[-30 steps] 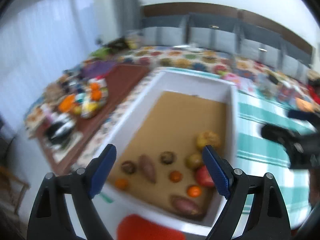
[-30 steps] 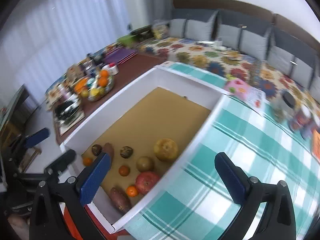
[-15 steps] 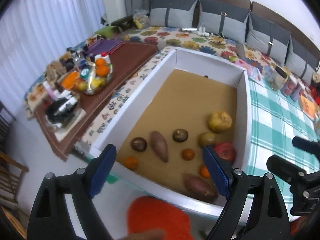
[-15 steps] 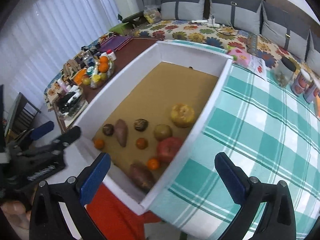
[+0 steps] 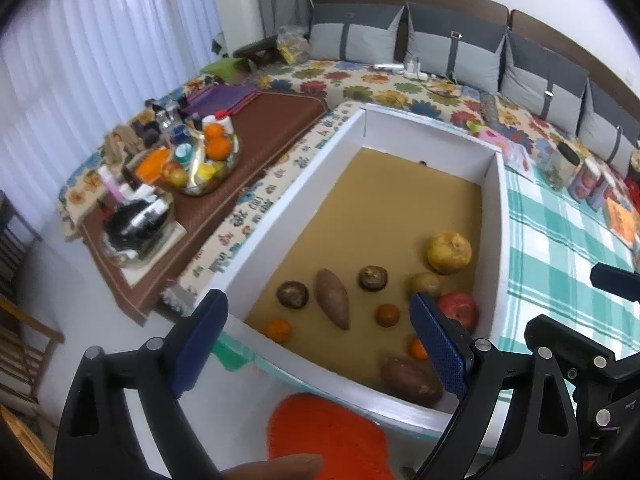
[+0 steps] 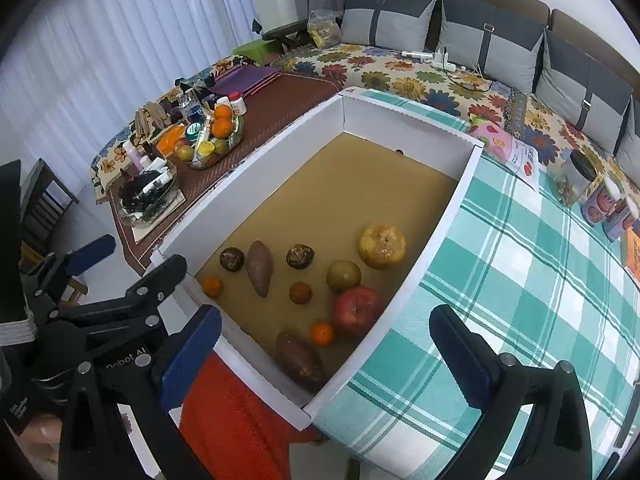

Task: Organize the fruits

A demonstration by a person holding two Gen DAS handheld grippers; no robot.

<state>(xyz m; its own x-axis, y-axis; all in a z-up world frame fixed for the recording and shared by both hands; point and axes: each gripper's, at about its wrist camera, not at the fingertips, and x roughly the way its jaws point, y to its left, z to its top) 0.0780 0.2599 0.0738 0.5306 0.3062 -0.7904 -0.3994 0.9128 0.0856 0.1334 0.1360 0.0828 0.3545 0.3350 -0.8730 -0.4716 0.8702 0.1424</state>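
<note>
A white box (image 6: pixel 438 224) with a tan floor holds loose produce at its near end: a red apple (image 6: pixel 357 311), a yellow pear (image 6: pixel 382 245), a brown round fruit (image 6: pixel 343 275), two sweet potatoes (image 6: pixel 259 267), small oranges (image 6: pixel 322 333) and two dark round fruits (image 6: pixel 299 256). The box also shows in the left wrist view (image 5: pixel 496 216), with the apple (image 5: pixel 460 309) and pear (image 5: pixel 449 252). My left gripper (image 5: pixel 318 344) is open and empty above the box's near edge. My right gripper (image 6: pixel 326 350) is open and empty, above the near right corner.
A green checked cloth (image 6: pixel 520 280) covers the table right of the box. A brown side table (image 6: pixel 276 108) at left carries a fruit bowl (image 6: pixel 212 136) and bottles. Jars (image 6: pixel 576 178) stand at the far right. An orange-red rug (image 6: pixel 236 420) lies below. A floral sofa is behind.
Both grippers have risen and pulled back toward the box's near end, so the views steadied and show more of the room. The fruit has not moved. Both stay open.
</note>
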